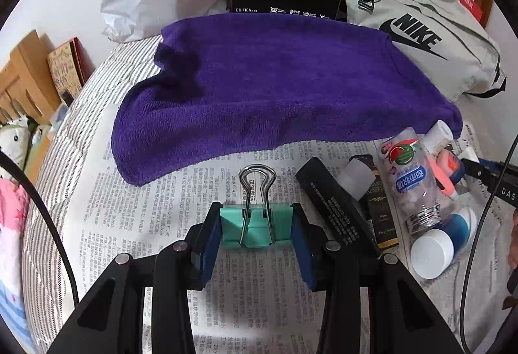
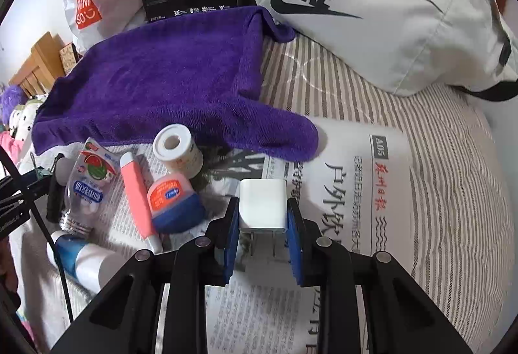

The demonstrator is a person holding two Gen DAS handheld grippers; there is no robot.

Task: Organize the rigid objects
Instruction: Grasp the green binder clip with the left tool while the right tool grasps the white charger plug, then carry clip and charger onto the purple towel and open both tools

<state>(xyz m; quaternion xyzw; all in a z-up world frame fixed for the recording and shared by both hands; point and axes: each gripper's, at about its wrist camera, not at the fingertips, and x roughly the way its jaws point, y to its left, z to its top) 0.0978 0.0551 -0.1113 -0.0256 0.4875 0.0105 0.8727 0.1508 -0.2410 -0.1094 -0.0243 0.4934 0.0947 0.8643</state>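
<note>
While clamped between the blue pads of the left gripper, sits a mint-green binder clip, wire handles pointing to 12 o'clock, over the newspaper. At 12 o'clock from it, spread a purple towel; at 3 o'clock, clustered a black stick, a clear candy bottle and a white-capped blue tube.

Clenched likewise in the right gripper: a white charger plug, prongs pointing to 6 o'clock, above the newspaper. At 9 o'clock from the plug, lying a small Vaseline jar and a pink tube; at 10 o'clock, a white tape roll touching the towel's edge. At 1 o'clock, resting on the striped bedding, a grey Nike bag.
</note>
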